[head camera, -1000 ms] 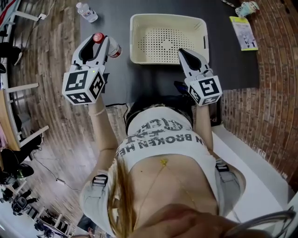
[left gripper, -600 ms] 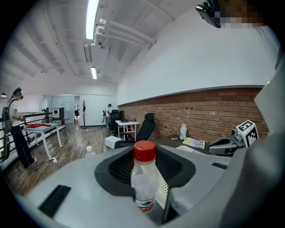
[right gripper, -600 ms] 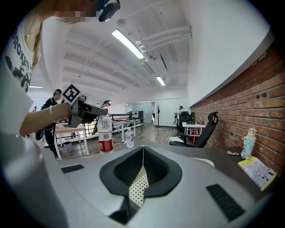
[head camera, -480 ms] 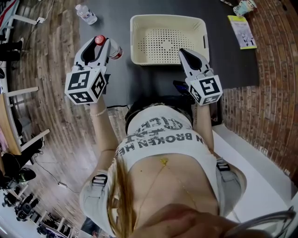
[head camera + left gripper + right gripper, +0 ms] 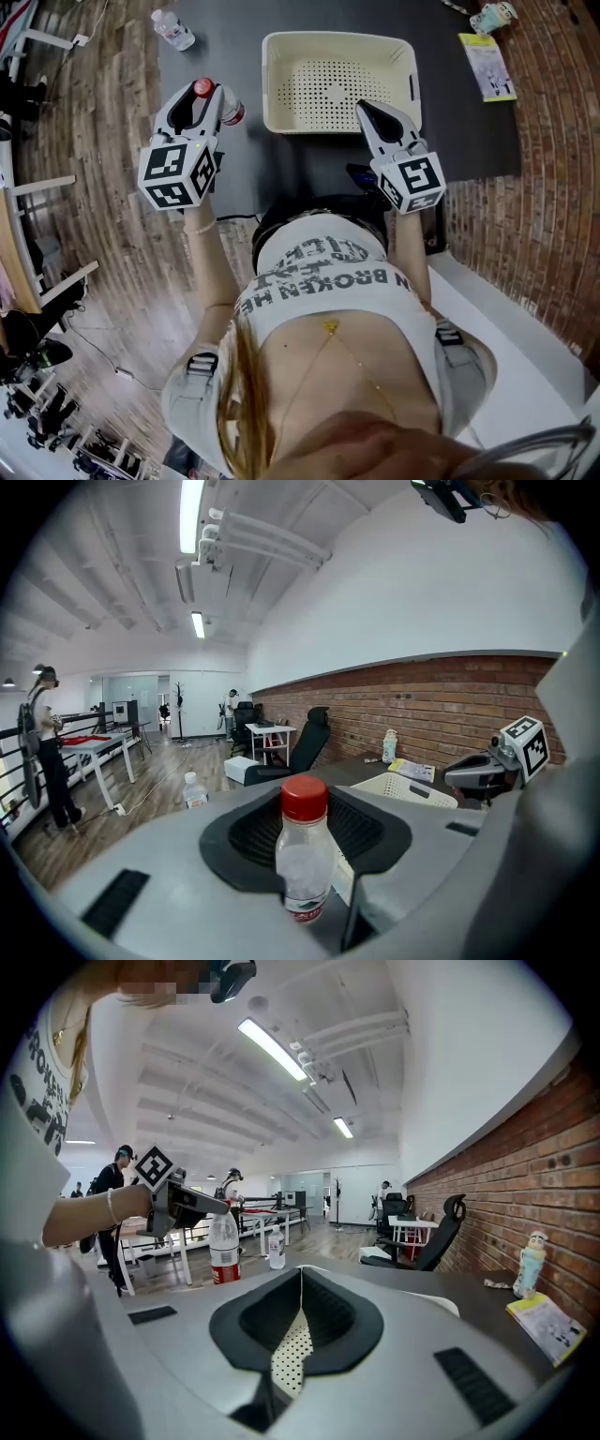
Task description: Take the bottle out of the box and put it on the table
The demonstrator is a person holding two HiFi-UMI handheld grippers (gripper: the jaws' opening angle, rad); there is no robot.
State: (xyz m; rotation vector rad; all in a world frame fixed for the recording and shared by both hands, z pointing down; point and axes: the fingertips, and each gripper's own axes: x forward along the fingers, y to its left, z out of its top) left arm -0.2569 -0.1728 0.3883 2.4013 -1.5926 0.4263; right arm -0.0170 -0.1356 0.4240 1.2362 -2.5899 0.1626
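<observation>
- The left gripper (image 5: 207,97) has its jaws pinching a clear plastic bottle with a red cap and red label (image 5: 303,860). The bottle stands upright between them, cap uppermost.
- In the head view the bottle is outside the box, over the left part of the dark desk (image 5: 225,42) and beside the box's left wall. No view shows whether its base touches the desk.
- The box is a cream perforated plastic basket (image 5: 281,111) with nothing in it.
- The right gripper (image 5: 364,108) has its jaws pressed together at the tips, gripping nothing. The tips are at the basket's near right rim, and the perforated floor shows through the slit behind them.
- A second clear bottle with a white cap (image 5: 175,26) stands near the desk's far left corner, well apart from the held one.
- A yellow booklet (image 5: 489,66) lies on the desk to the right of the basket.
</observation>
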